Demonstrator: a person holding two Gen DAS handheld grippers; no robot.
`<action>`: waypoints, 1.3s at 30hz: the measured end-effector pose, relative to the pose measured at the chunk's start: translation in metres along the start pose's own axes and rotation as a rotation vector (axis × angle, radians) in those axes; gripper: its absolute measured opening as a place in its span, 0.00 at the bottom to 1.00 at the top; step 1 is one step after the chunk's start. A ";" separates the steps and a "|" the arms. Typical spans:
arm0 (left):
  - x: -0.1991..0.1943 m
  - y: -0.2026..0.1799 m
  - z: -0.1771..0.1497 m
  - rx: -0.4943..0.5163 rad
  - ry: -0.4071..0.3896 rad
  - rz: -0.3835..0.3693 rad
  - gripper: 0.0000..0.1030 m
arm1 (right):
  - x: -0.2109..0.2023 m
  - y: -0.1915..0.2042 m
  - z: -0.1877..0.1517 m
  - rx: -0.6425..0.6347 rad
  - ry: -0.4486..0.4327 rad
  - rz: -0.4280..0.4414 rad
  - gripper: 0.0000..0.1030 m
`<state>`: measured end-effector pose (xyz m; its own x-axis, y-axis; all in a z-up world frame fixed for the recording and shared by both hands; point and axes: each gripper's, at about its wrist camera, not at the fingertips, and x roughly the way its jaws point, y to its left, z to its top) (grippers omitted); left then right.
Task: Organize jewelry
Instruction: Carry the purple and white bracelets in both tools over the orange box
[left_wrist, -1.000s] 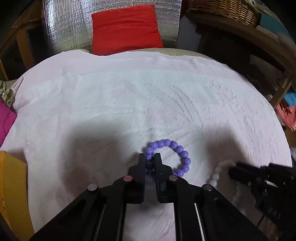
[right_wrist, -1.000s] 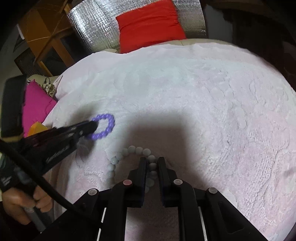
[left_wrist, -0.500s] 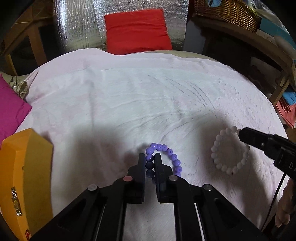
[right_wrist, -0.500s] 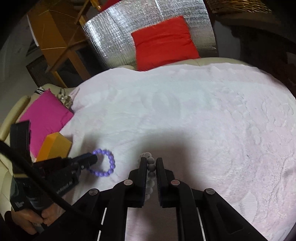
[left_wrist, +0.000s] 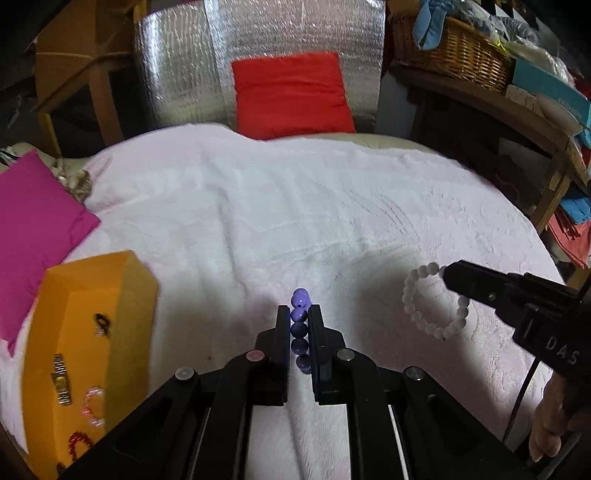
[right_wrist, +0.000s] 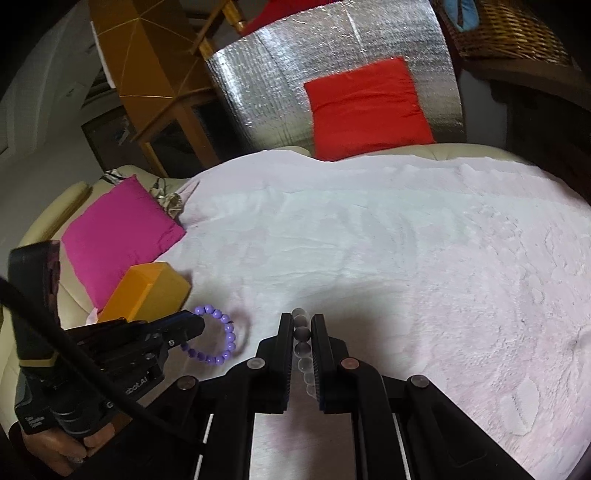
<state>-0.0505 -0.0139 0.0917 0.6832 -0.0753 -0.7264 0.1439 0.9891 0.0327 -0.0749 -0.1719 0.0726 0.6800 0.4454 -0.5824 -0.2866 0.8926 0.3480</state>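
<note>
My left gripper (left_wrist: 299, 314) is shut on a purple bead bracelet (left_wrist: 300, 325), which hangs edge-on between the fingers above the pale pink cloth (left_wrist: 295, 206). In the right wrist view the same purple bracelet (right_wrist: 221, 343) dangles as a ring from the left gripper (right_wrist: 194, 325). My right gripper (right_wrist: 300, 321) is shut on a white bead bracelet (right_wrist: 303, 354); from the left wrist it shows as a white bracelet (left_wrist: 432, 302) hanging from the right gripper (left_wrist: 452, 275). An orange jewelry box (left_wrist: 85, 347) lies open at the left with several pieces inside.
A magenta cushion (left_wrist: 33, 236) lies left of the cloth, a red cushion (left_wrist: 291, 96) at the back against silver foil. A wicker basket (left_wrist: 447, 48) and stacked boxes fill shelves at the right. A hand (right_wrist: 55, 443) grips the left tool.
Both grippers lifted their bracelets off the cloth and drew back. The orange box and magenta cushion came into view at the left. The purple bracelet turned edge-on between the left fingers.
</note>
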 end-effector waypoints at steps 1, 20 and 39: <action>-0.006 0.000 -0.001 0.001 -0.013 0.013 0.09 | -0.002 0.005 0.000 -0.006 -0.005 0.008 0.11; -0.102 0.016 -0.021 -0.084 -0.190 0.173 0.09 | -0.021 0.072 -0.009 -0.107 -0.042 0.103 0.11; -0.157 0.081 -0.061 -0.176 -0.195 0.322 0.09 | -0.022 0.145 -0.014 -0.137 -0.051 0.255 0.11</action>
<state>-0.1893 0.0862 0.1663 0.7986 0.2358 -0.5537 -0.2129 0.9712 0.1066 -0.1407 -0.0511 0.1258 0.6066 0.6553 -0.4502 -0.5385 0.7552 0.3737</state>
